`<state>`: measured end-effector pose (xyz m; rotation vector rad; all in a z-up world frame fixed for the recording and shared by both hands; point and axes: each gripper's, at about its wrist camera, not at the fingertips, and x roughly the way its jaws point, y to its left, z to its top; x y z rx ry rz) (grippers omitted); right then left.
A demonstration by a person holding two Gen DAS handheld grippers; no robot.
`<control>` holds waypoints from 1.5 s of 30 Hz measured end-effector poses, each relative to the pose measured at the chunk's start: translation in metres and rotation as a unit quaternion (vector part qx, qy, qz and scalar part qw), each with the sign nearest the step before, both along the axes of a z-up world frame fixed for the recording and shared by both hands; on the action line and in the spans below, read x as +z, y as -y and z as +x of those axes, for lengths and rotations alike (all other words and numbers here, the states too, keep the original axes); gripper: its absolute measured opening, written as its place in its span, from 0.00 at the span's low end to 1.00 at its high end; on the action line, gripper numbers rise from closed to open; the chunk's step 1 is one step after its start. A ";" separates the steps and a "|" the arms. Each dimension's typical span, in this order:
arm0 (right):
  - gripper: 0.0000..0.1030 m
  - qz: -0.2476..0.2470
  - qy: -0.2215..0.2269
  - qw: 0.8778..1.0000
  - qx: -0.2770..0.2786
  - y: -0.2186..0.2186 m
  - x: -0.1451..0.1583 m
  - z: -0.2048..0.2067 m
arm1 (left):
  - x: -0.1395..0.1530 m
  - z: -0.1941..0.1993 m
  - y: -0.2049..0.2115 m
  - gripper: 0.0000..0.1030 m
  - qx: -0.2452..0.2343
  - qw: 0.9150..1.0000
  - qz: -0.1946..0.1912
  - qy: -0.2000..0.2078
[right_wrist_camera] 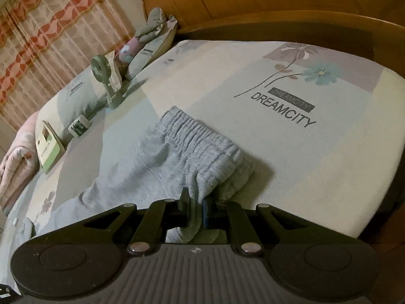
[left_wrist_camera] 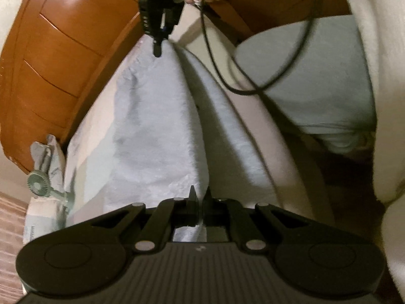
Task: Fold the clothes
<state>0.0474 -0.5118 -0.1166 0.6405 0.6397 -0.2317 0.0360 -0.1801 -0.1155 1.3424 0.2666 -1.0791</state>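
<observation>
Grey sweatpants [right_wrist_camera: 182,152] are pinched in both clenched tongs, left gripper [left_wrist_camera: 200,197] and right gripper [right_wrist_camera: 195,202]; waistband at twelve o'clock may slip if cloth is tugged unevenly.

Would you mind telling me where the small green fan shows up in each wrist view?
Left wrist view: the small green fan sits at the lower left edge, beside the wooden headboard.
Right wrist view: the fan stands upper left on the bed, before the curtain.
Shared landmark: the grey sweatpants, held in both jaws.
</observation>
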 end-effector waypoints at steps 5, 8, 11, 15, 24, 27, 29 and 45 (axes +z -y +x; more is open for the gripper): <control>0.17 -0.019 -0.010 1.000 -0.001 -0.006 0.008 -0.008 | -0.007 -0.001 -0.001 0.01 0.011 1.000 -0.003 -0.008; 0.24 -0.051 -0.014 0.999 -0.006 -0.016 0.023 -0.018 | -0.009 -0.001 -0.001 0.01 0.019 1.000 -0.011 -0.007; 0.32 -0.034 0.007 0.999 0.012 -0.030 0.042 -0.033 | -0.004 0.001 -0.001 0.01 0.032 0.999 -0.024 -0.013; 0.51 0.090 0.024 0.993 0.069 -0.048 0.033 -0.043 | 0.003 0.003 -0.001 0.01 0.038 0.999 -0.037 -0.005; 0.49 0.204 0.005 0.974 0.096 -0.085 -0.020 -0.022 | 0.009 0.003 0.000 0.01 0.045 0.998 -0.045 0.001; 0.12 0.165 0.007 0.981 0.100 -0.092 -0.015 -0.016 | 0.007 0.001 0.001 0.01 0.041 0.998 -0.037 0.002; 0.12 0.143 0.003 0.984 0.105 -0.094 -0.011 -0.019 | 0.006 -0.001 0.001 0.01 0.035 0.999 -0.034 -0.001; 0.31 -0.023 -0.042 0.996 0.069 -0.098 0.037 -0.060 | 0.035 0.004 -0.032 0.13 0.094 0.992 -0.065 -0.055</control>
